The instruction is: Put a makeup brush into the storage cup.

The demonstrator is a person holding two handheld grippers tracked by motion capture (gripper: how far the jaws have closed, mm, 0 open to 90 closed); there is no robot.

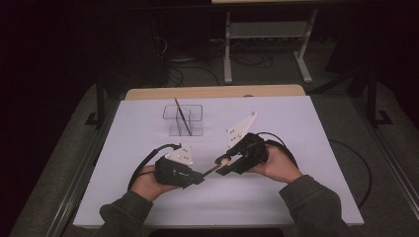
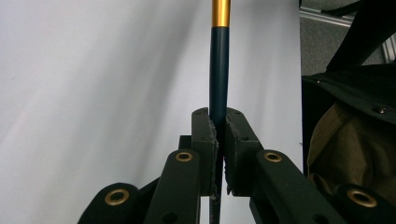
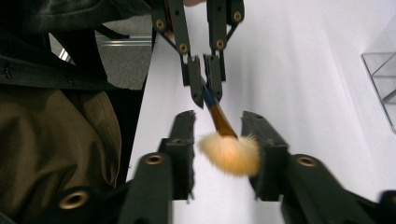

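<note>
A make-up brush (image 1: pixel 213 169) with a dark blue handle (image 2: pixel 219 65), gold ferrule and pale fluffy bristles (image 3: pixel 229 153) hangs above the white table between my two grippers. My left gripper (image 1: pixel 200 177) (image 2: pixel 219 126) is shut on the handle, its pads pinching it. The right gripper (image 1: pixel 221 165) (image 3: pixel 218 115) faces it, jaws apart on either side of the bristle head. The bristles brush the right-hand jaw, and a thin gap shows at the other. In the right gripper view the left gripper (image 3: pixel 205 95) comes in from the top.
A clear divided organiser box (image 1: pixel 183 120) (image 3: pixel 380 79) stands at the back middle of the white table sheet (image 1: pixel 296 148), with another thin brush (image 1: pixel 182 116) leaning in it. Cables trail from both grippers. The person's olive sleeves sit at the near edge.
</note>
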